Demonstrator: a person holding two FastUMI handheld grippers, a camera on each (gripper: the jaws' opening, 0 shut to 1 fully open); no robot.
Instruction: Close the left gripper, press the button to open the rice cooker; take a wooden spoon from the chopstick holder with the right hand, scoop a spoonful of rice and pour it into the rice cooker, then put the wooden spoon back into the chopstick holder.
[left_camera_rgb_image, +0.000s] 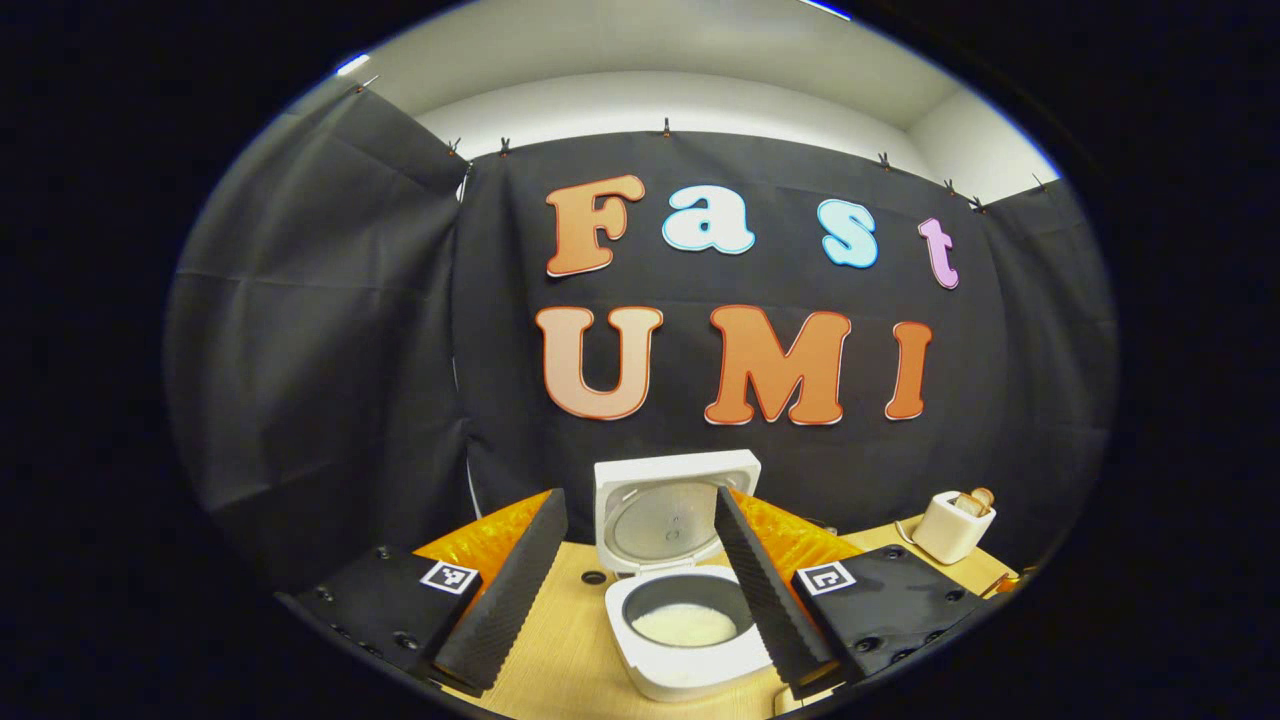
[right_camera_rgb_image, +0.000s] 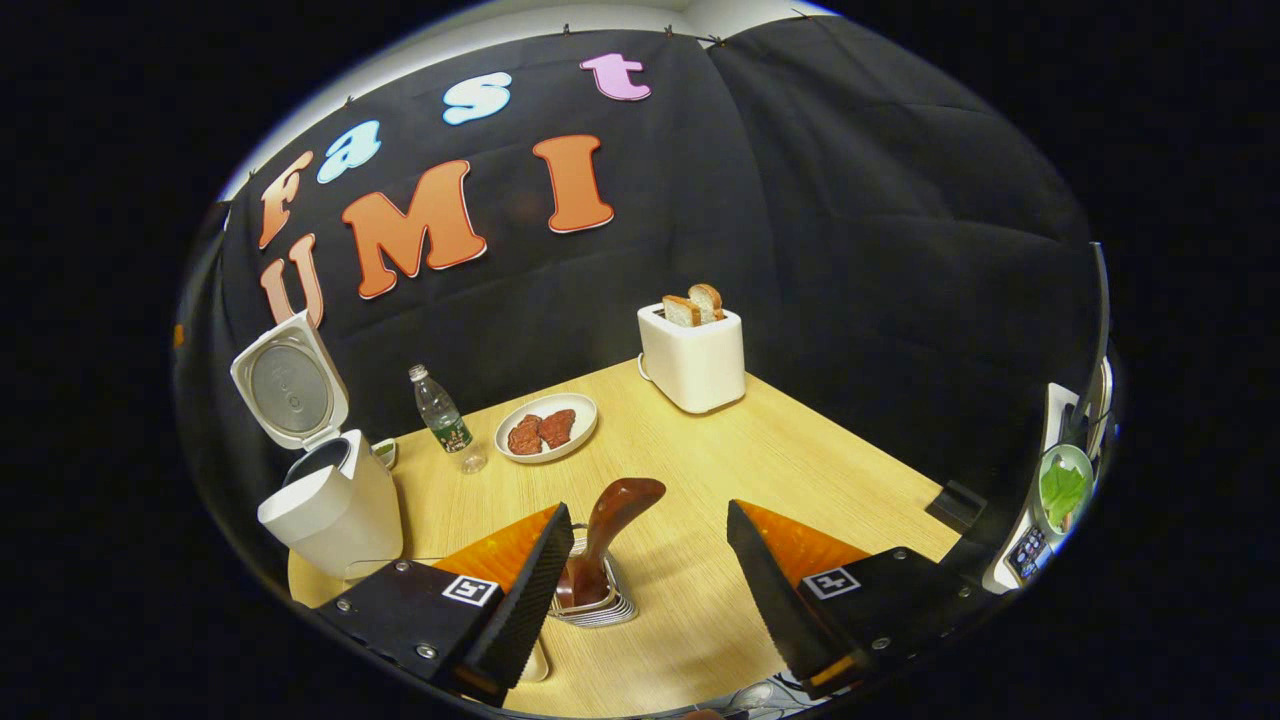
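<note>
In the left gripper view, my left gripper (left_camera_rgb_image: 640, 575) hangs with its fingers spread wide and nothing between them. Straight ahead stands the white rice cooker (left_camera_rgb_image: 685, 640) on the wooden table (left_camera_rgb_image: 560, 650), its lid (left_camera_rgb_image: 668, 510) swung up and back. White rice (left_camera_rgb_image: 685, 625) lies in the bottom of the inner pot. Far off to the right sits a white toaster (left_camera_rgb_image: 950, 528) with bread in its slots.

In the right gripper view, my right gripper (right_camera_rgb_image: 645, 570) is also released, fingers apart. Between them, nearer the left finger, the wooden spoon (right_camera_rgb_image: 605, 540) stands tilted in the metal chopstick holder (right_camera_rgb_image: 598, 603); whether the finger touches it I cannot tell. The open rice cooker (right_camera_rgb_image: 335, 505) is at the left, with a plastic bottle (right_camera_rgb_image: 445, 417) and a plate of red meat (right_camera_rgb_image: 547, 428) beyond, and the toaster (right_camera_rgb_image: 693, 360) at the back.
</note>
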